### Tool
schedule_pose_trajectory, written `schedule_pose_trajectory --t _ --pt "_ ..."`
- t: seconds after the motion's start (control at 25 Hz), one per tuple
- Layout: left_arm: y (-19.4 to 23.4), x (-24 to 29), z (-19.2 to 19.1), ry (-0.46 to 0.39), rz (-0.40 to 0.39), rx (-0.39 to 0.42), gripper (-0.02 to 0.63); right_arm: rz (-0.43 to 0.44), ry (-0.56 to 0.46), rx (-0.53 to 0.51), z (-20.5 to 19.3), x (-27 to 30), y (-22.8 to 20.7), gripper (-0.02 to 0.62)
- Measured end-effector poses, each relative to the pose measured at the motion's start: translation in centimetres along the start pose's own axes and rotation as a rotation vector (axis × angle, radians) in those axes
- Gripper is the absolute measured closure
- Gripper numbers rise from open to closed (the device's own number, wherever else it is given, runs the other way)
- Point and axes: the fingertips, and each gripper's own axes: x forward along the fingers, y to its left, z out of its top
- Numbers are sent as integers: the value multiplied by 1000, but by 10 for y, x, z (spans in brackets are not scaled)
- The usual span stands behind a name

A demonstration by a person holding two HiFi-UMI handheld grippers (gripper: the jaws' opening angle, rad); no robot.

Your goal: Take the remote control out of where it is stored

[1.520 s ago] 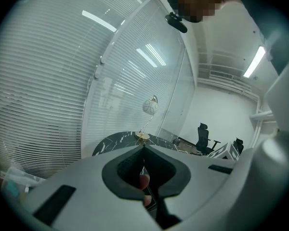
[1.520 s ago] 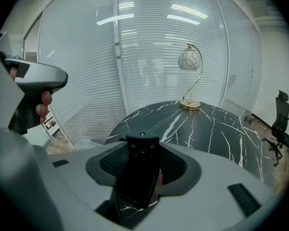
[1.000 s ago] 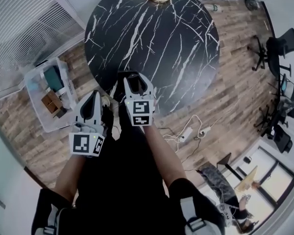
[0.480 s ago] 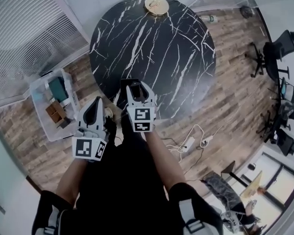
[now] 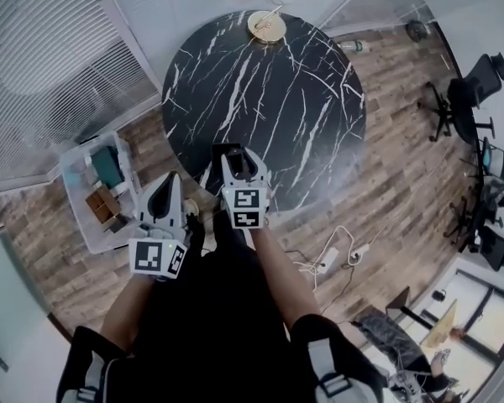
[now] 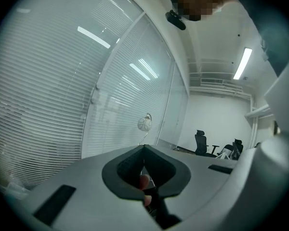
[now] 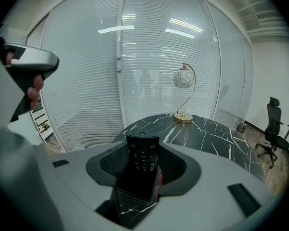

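Note:
A black remote control (image 7: 141,170) with rows of buttons stands lengthwise between the jaws of my right gripper (image 7: 143,150), which is shut on it. In the head view the right gripper (image 5: 234,154) hovers over the near edge of the round black marble table (image 5: 269,99), with the remote (image 5: 233,164) dark between its jaws. My left gripper (image 5: 166,183) is held beside it to the left, over the wood floor. In its own view the left gripper (image 6: 144,149) has its jaws meeting at the tips, with nothing between them.
A clear plastic bin (image 5: 77,225) with several small items sits on the floor at the left, by the blinds. A gold lamp base (image 5: 267,25) stands at the table's far edge. A power strip and cables (image 5: 328,259) lie on the floor; office chairs (image 5: 470,99) stand at the right.
The head view has drawn back, so the table and bin sit higher and smaller in frame. Both grippers keep their places side by side, the remote still in the right one.

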Motion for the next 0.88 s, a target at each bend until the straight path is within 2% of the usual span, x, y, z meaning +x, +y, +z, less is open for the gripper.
schedule_pose_trajectory --t 0.88 --pt "-13 -34 33 -81 4 33 598 -12 -48 -6 9 -30 11 405"
